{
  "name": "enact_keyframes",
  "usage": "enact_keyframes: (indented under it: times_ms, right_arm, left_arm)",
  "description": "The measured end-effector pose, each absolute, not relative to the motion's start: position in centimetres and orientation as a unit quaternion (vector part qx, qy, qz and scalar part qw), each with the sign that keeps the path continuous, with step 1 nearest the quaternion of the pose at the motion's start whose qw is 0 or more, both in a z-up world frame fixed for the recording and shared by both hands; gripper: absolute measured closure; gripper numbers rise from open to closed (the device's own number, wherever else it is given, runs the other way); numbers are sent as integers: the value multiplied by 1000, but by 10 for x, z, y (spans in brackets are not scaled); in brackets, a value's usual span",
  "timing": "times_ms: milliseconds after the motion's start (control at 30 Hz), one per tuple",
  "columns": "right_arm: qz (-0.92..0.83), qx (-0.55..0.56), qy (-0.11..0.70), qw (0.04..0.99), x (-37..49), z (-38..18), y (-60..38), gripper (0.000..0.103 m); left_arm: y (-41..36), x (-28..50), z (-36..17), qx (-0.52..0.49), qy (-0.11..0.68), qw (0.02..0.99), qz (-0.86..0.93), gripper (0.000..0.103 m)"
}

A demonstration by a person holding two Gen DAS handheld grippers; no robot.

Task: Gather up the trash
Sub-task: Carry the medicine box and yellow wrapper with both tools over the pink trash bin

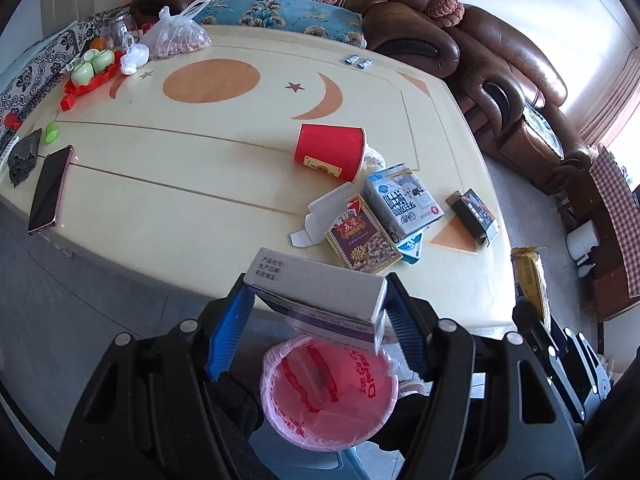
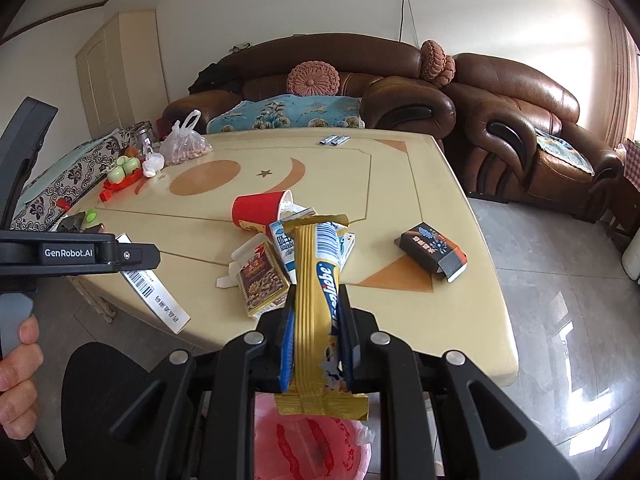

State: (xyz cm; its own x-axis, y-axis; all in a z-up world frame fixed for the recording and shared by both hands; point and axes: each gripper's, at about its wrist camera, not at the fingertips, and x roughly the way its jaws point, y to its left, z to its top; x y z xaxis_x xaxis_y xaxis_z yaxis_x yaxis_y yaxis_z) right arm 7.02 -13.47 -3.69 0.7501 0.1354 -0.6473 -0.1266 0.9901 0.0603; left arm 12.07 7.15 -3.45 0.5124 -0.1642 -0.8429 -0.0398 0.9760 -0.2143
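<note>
My left gripper (image 1: 316,300) is shut on a grey-white carton (image 1: 320,288), held over the bin (image 1: 328,392), which is lined with a pink bag, below the table's near edge. My right gripper (image 2: 316,320) is shut on a gold and blue wrapper (image 2: 316,300), held upright above the same bin (image 2: 312,444). On the table lie a tipped red cup (image 1: 330,152), a milk carton (image 1: 400,200), a snack box (image 1: 362,236) and a dark box (image 1: 474,216). The left gripper and its carton (image 2: 154,286) show at the left of the right wrist view.
A phone (image 1: 50,188), green cups on a red tray (image 1: 94,66), plastic bags (image 1: 176,34) and two small sachets (image 1: 358,61) lie on the cream table (image 1: 180,168). Brown leather sofas (image 2: 512,120) stand behind and to the right.
</note>
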Motion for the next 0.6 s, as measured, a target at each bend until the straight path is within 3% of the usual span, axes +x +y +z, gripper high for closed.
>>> enact_keyframes:
  times_ms: [600]
  right_arm:
    - [78,-12,354,932,14,-37,-126,85]
  left_arm:
    - [44,66,-44,-54,493,866,-68,38]
